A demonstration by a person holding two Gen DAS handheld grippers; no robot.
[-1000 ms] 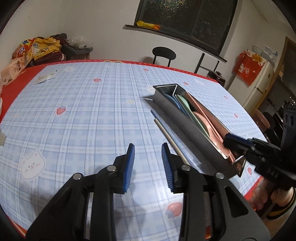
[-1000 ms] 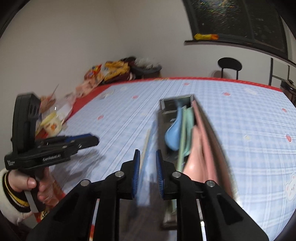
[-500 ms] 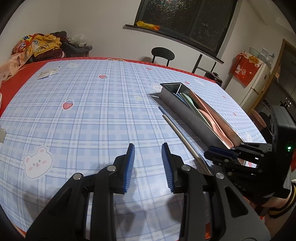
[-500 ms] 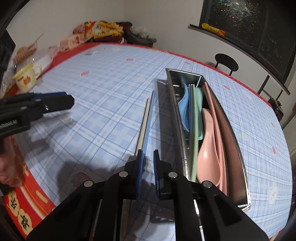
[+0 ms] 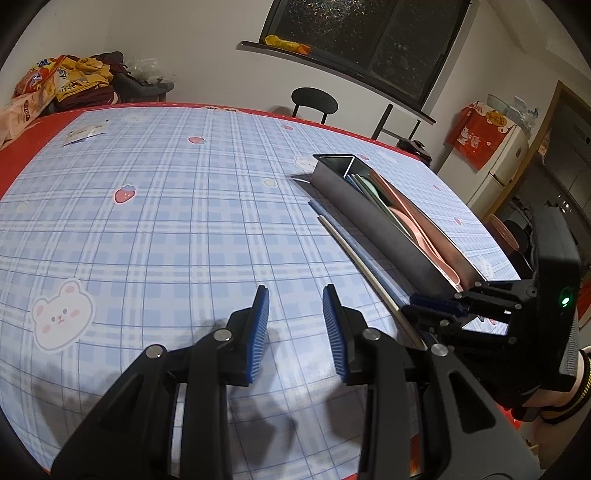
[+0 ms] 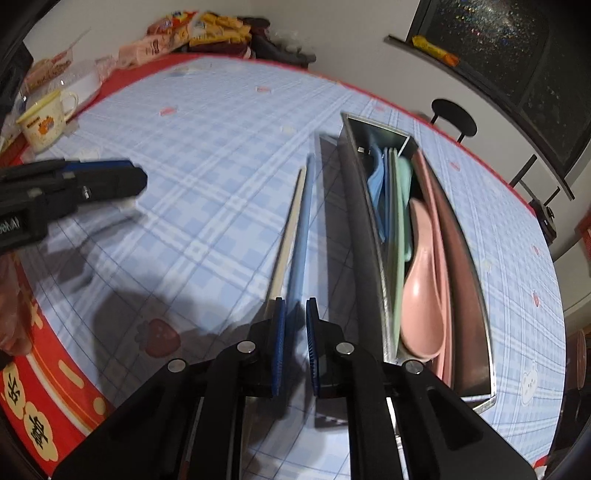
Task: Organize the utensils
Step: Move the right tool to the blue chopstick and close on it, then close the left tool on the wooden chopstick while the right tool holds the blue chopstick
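Nearest in the right wrist view, the right gripper point(image 6: 294, 321) is being held low over the table point(image 6: 207, 206), with its blue pads point(image 6: 277, 343) brought close together. The near end of the blue chopstick point(image 6: 300, 236) is lying in the narrow gap between them; whether it is already being pinched cannot be told, because this part is blurred. Just beside it, on the left, the white chopstick point(image 6: 286, 240) is lying almost parallel on the checked tablecloth, touching or nearly touching the blue one.

In the left wrist view, the left gripper point(image 5: 295, 325) is being kept above a bare part of the tablecloth, its pads point(image 5: 258, 332) well apart, and nothing is being held in it.

Just to the right of the two chopsticks, the long metal tray point(image 6: 364, 236) is standing on the table. Inside it, a pink spoon point(image 6: 423, 288) is lying at the near end, a pink chopstick or handle along the right wall, green utensils point(image 6: 400, 206) in the middle, and a blue spoon point(image 6: 376, 181) toward the far end.

Farther away, a cream mug point(image 6: 46, 122) is standing at the table's left edge, snack packets point(image 6: 177, 33) are piled at the far corner, and a black stool point(image 6: 454, 120) is seen behind the table.
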